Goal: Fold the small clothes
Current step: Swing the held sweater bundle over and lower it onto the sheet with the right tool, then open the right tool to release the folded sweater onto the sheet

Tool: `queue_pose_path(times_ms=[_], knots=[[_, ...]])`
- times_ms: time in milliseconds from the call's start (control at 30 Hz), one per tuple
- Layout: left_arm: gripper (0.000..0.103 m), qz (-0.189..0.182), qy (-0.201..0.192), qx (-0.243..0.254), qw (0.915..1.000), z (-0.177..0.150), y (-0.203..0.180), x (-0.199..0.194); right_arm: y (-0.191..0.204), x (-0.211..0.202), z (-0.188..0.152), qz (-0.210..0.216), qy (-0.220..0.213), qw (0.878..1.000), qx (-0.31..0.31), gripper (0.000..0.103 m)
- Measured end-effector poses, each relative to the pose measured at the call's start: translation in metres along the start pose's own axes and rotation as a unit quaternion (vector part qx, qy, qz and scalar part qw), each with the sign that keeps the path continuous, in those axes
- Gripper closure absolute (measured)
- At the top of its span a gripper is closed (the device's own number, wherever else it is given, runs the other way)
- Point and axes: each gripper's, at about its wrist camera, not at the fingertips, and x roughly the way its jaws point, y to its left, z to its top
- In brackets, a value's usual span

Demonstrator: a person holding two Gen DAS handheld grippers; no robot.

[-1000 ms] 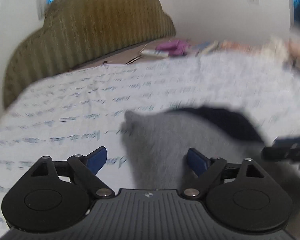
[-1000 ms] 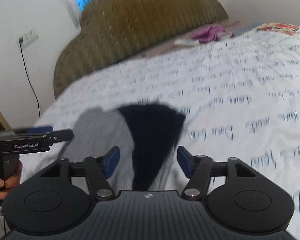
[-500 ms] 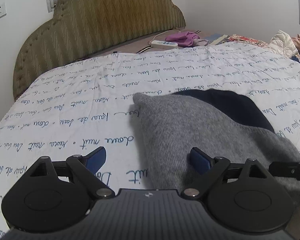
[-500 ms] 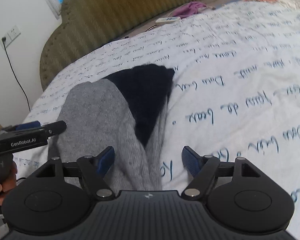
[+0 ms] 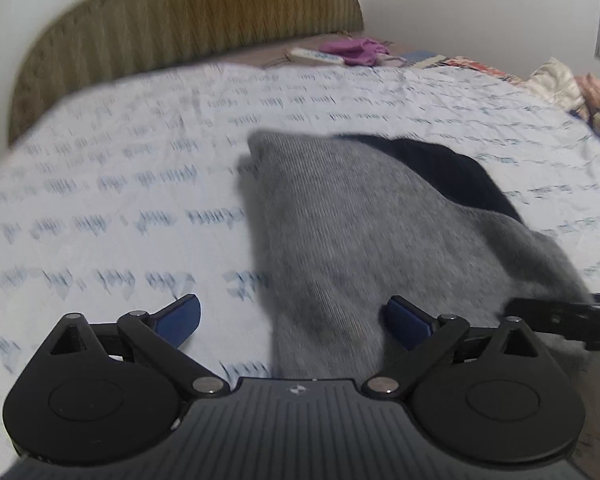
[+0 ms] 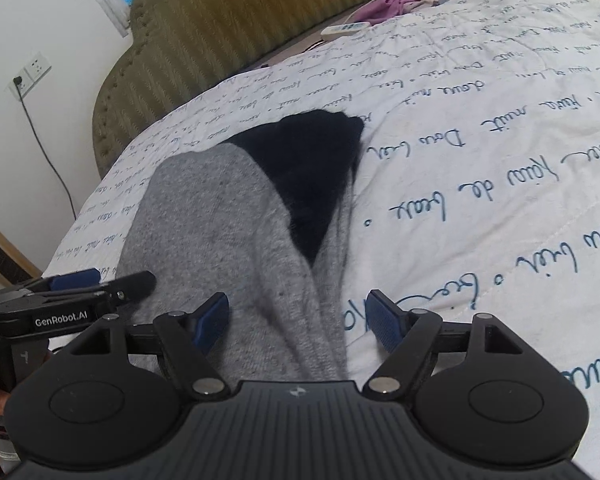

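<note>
Handling this garment (image 5: 340, 240) will be easy on weight and hard on shape: it looks like a soft grey knit with a dark panel, light and limp, so it should sag and crease wherever you lift it. It lies on the printed bedspread (image 5: 120, 200), its near end reaching down between your two tools. Take hold, I would judge, at the near hem corners, one per side, pinching both layers so the fold carries over evenly.

Going left to right: your left gripper (image 5: 294, 318) is spreading its jaws wide, nothing pinched; its left pad sits over bare bedspread, its right pad over grey knit. Your right gripper (image 6: 296, 320) stands open too, jaws apart, with the grey fold running between them but not pressed by either pad. Right of it, only bedspread.

Compared with a second ago, both pairs of jaws stand wider, both tools have sunk closer to the cloth, and the garment fills more of each view; the left view is blurred again.
</note>
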Motion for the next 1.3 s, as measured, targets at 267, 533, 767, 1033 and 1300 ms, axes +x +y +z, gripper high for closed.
queue_pose_path(times_ms=[267, 533, 767, 1033, 1300], knots=[[0.02, -0.099, 0.011, -0.057, 0.9935, -0.025, 0.025, 0.002, 0.005, 0.019, 0.001, 0.067, 0.005, 0.998, -0.008, 0.029], [0.088, -0.136, 0.015, -0.088, 0.9867, -0.026, 0.031, -0.012, 0.0, 0.021, -0.004, 0.097, 0.027, 0.994, 0.049, 0.084], [0.073, -0.083, 0.006, -0.054, 0.9951, -0.031, 0.025, -0.028, 0.008, 0.007, -0.008, 0.071, 0.027, 0.997, 0.025, 0.078], [0.026, -0.013, -0.018, -0.025, 0.9994, -0.048, 0.005, -0.051, 0.05, -0.02, -0.033, -0.056, -0.019, 0.995, -0.082, 0.03], [0.007, 0.01, -0.02, -0.047, 0.9986, -0.074, 0.006, -0.064, 0.064, -0.03, -0.061, -0.095, -0.023, 0.991, -0.093, 0.018]])
